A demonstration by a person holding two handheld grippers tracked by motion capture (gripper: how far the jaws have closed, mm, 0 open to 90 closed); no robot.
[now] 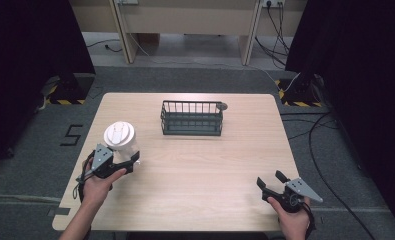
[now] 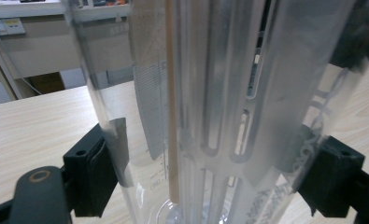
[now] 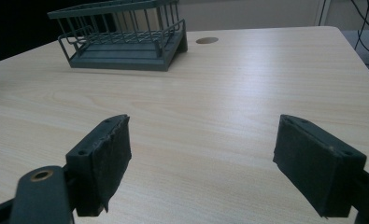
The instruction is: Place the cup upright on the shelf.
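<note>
Left gripper is clamping an upright clear plastic cup with a white lid, its long axis standing vertical, near the table's left front. The wire basket is lying ahead and to the right, well apart. Right gripper is resting with jaws spread, holding nothing, at right front.

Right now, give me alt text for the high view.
A left gripper clamps a clear container with a white lid at the wooden table's left. The right gripper rests open near the front right; a dark wire basket stands farther back.
</note>
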